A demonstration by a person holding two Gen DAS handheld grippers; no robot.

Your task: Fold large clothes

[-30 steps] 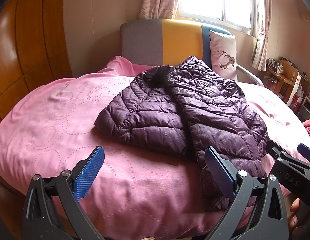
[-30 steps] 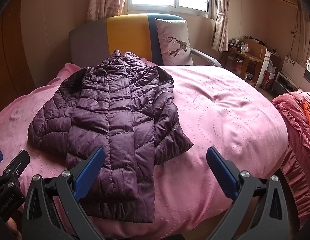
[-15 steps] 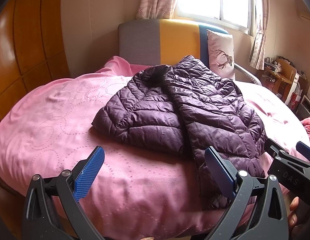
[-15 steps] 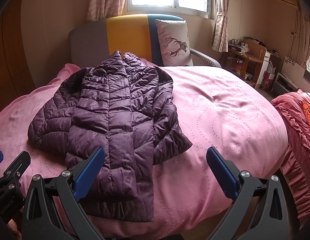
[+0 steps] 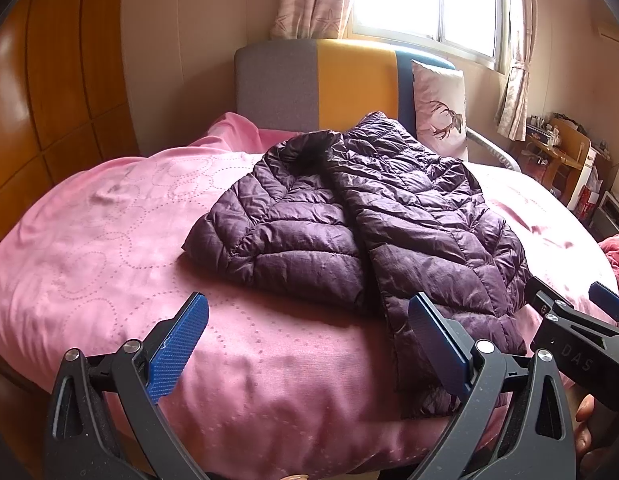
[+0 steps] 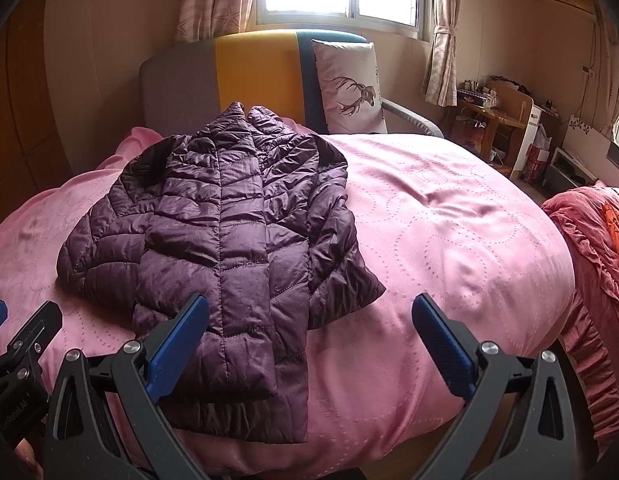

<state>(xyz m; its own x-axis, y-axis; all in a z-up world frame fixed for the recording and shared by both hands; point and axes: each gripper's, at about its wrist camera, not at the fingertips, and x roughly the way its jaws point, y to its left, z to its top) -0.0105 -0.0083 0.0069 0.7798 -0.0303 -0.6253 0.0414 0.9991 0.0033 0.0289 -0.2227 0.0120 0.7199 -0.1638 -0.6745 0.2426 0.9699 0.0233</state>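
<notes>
Jacket (image 6: 229, 232) seemingly beyond left gripper (image 5: 309, 344)

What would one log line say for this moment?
stage: pre-grasp | left gripper: open, empty | right gripper: open, empty | purple jacket: part-folded on pink bed

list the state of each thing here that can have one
purple puffer jacket: flat on the bed, sleeves folded in, hem at the near edge
left hand-held gripper: open, empty
right hand-held gripper: open, empty
deer pillow: upright against the headboard
curtains: drawn aside
</notes>
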